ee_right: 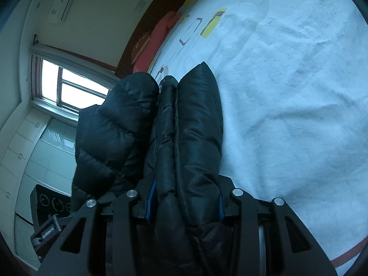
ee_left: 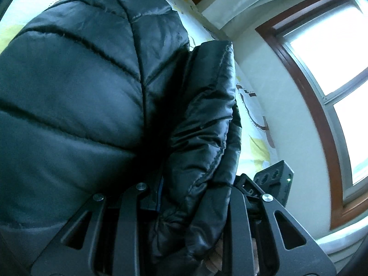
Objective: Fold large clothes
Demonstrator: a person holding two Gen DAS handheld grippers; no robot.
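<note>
A black quilted puffer jacket [ee_left: 80, 96] fills most of the left wrist view, lying over a bed sheet [ee_left: 255, 124]. My left gripper [ee_left: 186, 197] is shut on a bunched fold of it, and the cloth hides the fingertips. In the right wrist view, several thick layers of the jacket [ee_right: 195, 126] stick forward from between the blue pads [ee_right: 150, 197]. My right gripper [ee_right: 186, 202] is shut on them, just above the sheet [ee_right: 287, 92]. Another puffy part of the jacket [ee_right: 115, 133] hangs to the left.
The bed sheet is white with yellow and brown shapes and spreads wide to the right of the right gripper. A red pillow [ee_right: 158, 36] lies by the dark headboard. A window [ee_left: 333, 57] and white cupboards [ee_right: 23, 149] line the wall beside the bed.
</note>
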